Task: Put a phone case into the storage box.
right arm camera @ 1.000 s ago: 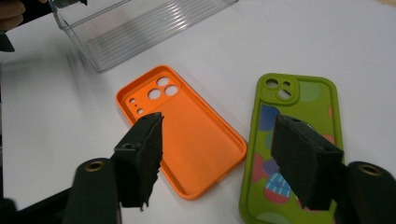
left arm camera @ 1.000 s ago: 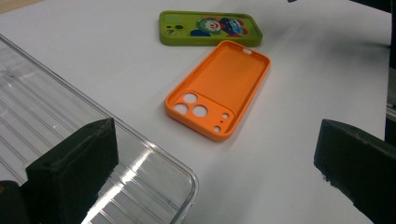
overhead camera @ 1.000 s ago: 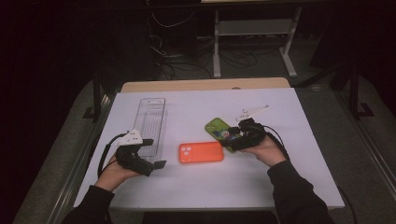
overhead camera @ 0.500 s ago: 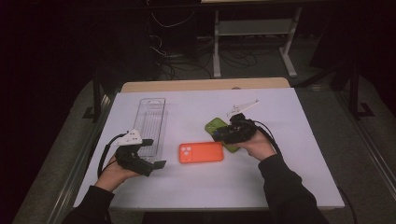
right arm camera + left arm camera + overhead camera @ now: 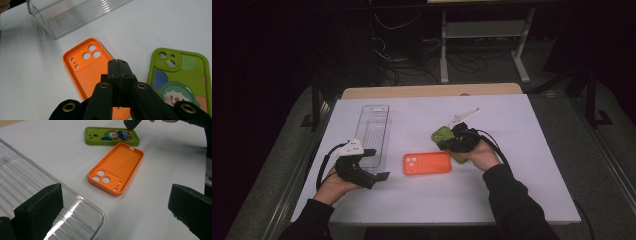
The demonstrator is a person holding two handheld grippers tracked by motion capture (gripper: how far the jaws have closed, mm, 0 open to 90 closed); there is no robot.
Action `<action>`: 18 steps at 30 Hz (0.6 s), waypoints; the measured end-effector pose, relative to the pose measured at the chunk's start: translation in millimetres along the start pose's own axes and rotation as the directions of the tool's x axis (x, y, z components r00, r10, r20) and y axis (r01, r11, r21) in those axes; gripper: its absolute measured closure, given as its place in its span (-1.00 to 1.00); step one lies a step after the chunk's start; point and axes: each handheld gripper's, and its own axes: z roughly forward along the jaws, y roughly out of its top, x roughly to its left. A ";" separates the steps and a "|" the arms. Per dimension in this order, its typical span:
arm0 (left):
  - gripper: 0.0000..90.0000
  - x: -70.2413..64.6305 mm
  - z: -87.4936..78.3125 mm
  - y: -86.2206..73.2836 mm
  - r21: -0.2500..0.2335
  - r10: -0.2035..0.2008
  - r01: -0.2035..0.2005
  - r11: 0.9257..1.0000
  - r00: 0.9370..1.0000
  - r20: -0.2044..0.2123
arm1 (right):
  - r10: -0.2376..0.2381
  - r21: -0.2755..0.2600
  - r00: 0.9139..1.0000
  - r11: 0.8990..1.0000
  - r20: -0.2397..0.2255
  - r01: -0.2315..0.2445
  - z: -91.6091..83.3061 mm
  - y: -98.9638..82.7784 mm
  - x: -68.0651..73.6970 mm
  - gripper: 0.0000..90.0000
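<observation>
The right claw (image 5: 117,65), jaws just closed on nothing, hangs over the orange case (image 5: 86,68); the left claw (image 5: 110,210) waits open near the clear tray (image 5: 37,192).

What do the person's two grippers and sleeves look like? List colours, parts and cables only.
Left gripper: black body, blocky black jaw pads, a white three-cornered plate on top, a black cable looping from it. Right gripper: black, flat jaw pads, brass-coloured rivets on its linkage arms, white plate and black cable in the high view. Both sleeves are dark.

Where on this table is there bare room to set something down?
Bare: the white table right of the right tongs, the far strip beyond the clear tray, the near edge below the orange case. Crowded: the middle, where the green case lies beside it.
</observation>
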 end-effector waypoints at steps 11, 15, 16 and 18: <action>-1.00 -0.2 0.2 -0.3 0.000 -0.002 0.002 1.000 1.000 0.000 | -0.028 0.082 1.000 0.996 -0.005 0.029 12.7 -7.0 0.8 0.96; -1.00 -0.4 0.2 -0.4 -0.003 -0.007 0.007 1.000 1.000 0.001 | -0.046 0.130 0.999 0.990 -0.012 0.048 20.1 -12.1 3.9 0.96; -1.00 -0.2 0.3 -0.4 0.001 -0.002 0.002 1.000 1.000 0.001 | -0.058 0.138 0.998 0.989 -0.012 0.059 21.5 -13.4 3.7 0.96; -1.00 -0.3 0.7 -0.6 0.003 -0.001 0.001 1.000 1.000 0.001 | -0.084 0.153 0.996 0.985 -0.004 0.084 23.8 -15.4 2.4 0.96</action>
